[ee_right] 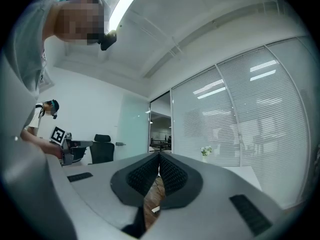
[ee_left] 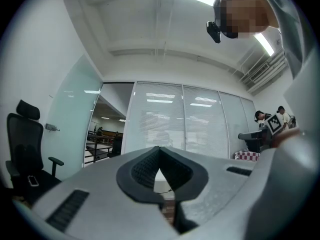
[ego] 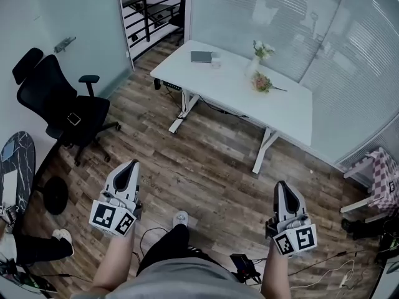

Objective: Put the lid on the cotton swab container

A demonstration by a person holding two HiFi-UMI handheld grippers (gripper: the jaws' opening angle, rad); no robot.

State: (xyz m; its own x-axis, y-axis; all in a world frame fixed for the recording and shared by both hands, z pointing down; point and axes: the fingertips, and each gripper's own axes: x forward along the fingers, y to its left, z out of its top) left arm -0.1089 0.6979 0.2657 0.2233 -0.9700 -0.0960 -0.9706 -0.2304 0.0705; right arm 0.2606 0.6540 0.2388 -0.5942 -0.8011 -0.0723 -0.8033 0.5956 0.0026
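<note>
My left gripper (ego: 131, 163) and right gripper (ego: 280, 183) are held out in front of me above the wooden floor. Both are shut with nothing between their jaws. In the left gripper view the left gripper's (ee_left: 159, 148) tips meet, and in the right gripper view the right gripper's (ee_right: 159, 155) do too. Some way ahead stands a white table (ego: 280, 108). A small pale object (ego: 216, 61) sits on it beside a grey notebook (ego: 201, 56); it is too small to tell whether it is the cotton swab container. No lid can be made out.
The table also holds a white vase with flowers (ego: 257, 58) and a loose bunch of flowers (ego: 263, 83). A black office chair (ego: 59, 108) stands at the left and a checked seat (ego: 381, 179) at the right. Cables (ego: 340, 273) lie on the floor near my feet.
</note>
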